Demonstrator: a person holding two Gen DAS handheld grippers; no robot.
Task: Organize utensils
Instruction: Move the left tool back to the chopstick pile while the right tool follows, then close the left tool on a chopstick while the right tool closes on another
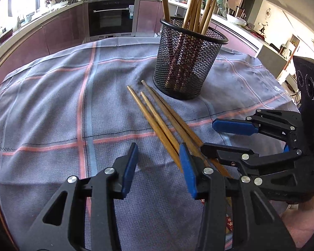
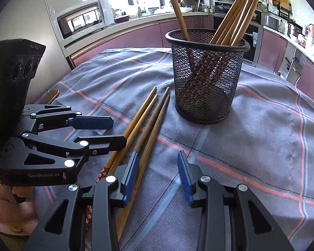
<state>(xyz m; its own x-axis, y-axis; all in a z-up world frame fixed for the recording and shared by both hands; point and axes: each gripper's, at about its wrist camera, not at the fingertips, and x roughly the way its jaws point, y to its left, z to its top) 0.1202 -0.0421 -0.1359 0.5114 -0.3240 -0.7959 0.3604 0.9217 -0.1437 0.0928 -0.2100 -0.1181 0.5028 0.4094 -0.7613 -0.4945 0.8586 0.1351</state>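
Several loose wooden chopsticks [image 1: 157,121] [image 2: 144,121] lie side by side on the checked cloth, tips pointing at a black mesh cup [image 1: 186,62] [image 2: 207,83] that holds several more chopsticks upright. My left gripper [image 1: 159,167] [image 2: 118,131] is open. Its gap is over bare cloth, and the loose chopsticks run under its right finger. My right gripper [image 2: 158,167] [image 1: 208,136] is open too, with the chopsticks passing beneath its left finger and nothing between its pads. The two grippers sit close together over the thick ends of the chopsticks, which are partly hidden by the fingers.
A blue-grey cloth with pink stripes [image 1: 52,104] covers the table. A brown flat object [image 2: 50,96] lies at the table's left edge. Kitchen counters, an oven [image 1: 111,18] and a microwave [image 2: 83,18] stand beyond. A pink sleeve [image 2: 2,190] shows behind the left gripper.
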